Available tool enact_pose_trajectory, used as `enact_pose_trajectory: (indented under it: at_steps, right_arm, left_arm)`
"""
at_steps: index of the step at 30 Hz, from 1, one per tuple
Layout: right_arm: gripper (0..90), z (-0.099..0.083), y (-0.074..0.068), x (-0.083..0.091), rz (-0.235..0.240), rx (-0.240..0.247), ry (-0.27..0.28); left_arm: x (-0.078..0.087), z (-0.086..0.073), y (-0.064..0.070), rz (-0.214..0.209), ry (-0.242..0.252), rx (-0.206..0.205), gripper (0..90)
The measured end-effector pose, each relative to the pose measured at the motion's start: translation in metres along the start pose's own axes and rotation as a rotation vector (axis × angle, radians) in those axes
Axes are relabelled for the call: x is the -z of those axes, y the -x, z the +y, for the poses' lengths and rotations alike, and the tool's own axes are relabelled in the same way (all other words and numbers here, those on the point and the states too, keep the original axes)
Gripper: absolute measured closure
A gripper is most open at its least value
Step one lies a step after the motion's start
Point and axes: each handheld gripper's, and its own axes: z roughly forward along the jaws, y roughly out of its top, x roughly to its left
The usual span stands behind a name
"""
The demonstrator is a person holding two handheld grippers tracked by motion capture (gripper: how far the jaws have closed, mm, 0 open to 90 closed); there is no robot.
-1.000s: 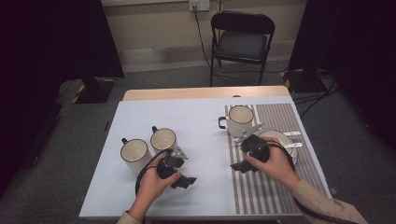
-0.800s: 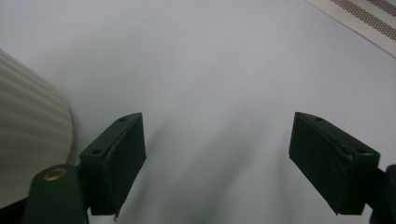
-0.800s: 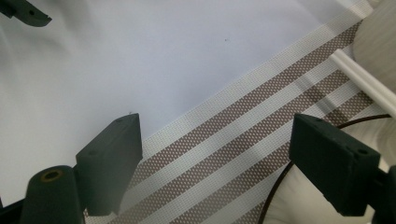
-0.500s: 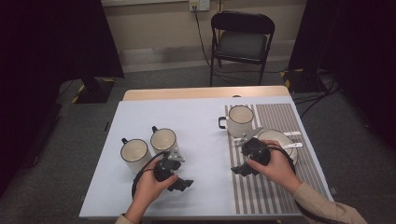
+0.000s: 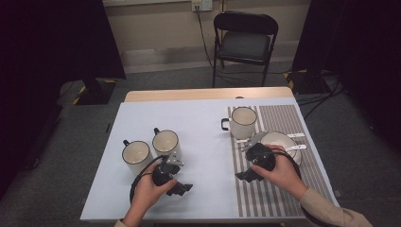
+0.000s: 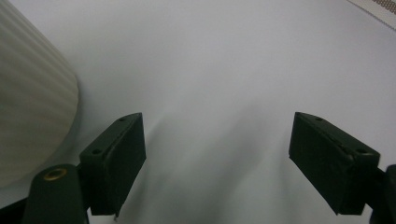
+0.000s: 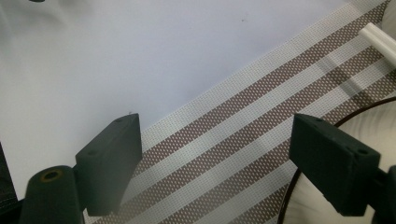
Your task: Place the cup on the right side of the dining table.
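The left tool [image 6: 219,154], jaws wide and empty, sits at the ribbed mug's [image 5: 166,142] five o'clock (nearly touching); a careless swing could tip it. The right tool [image 7: 219,158], equally open and empty, could clip the bowl [image 5: 279,141].

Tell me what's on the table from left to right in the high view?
Left mug → middle mug → left gripper → right mug → right gripper → bowl.
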Motion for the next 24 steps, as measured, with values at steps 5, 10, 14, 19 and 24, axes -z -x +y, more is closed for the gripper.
enact_pose_trajectory:
  at_steps: [5, 10, 14, 19, 24]
  right_arm:
    - [16.6, -0.003, 0.0, 0.001, 0.003, -0.002, 0.002]
    - [16.6, -0.007, -0.001, 0.001, 0.011, -0.002, 0.008]
    - [16.6, -0.008, -0.003, 0.0, 0.011, 0.0, 0.009]
    - [16.3, -0.01, -0.006, 0.0, 0.016, 0.005, 0.007]
    - [16.4, -0.014, -0.008, -0.001, 0.023, 0.004, 0.006]
  left_arm:
    - [0.002, -0.003, -0.001, 0.001, 0.002, 0.003, 18.3]
    - [0.004, -0.007, -0.001, 0.003, -0.002, 0.005, 18.4]
    - [0.005, -0.009, -0.001, 0.005, -0.002, 0.008, 18.4]
    - [0.007, -0.013, -0.002, 0.003, -0.002, 0.014, 18.3]
    - [0.008, -0.016, -0.002, 0.002, -0.006, 0.007, 18.3]
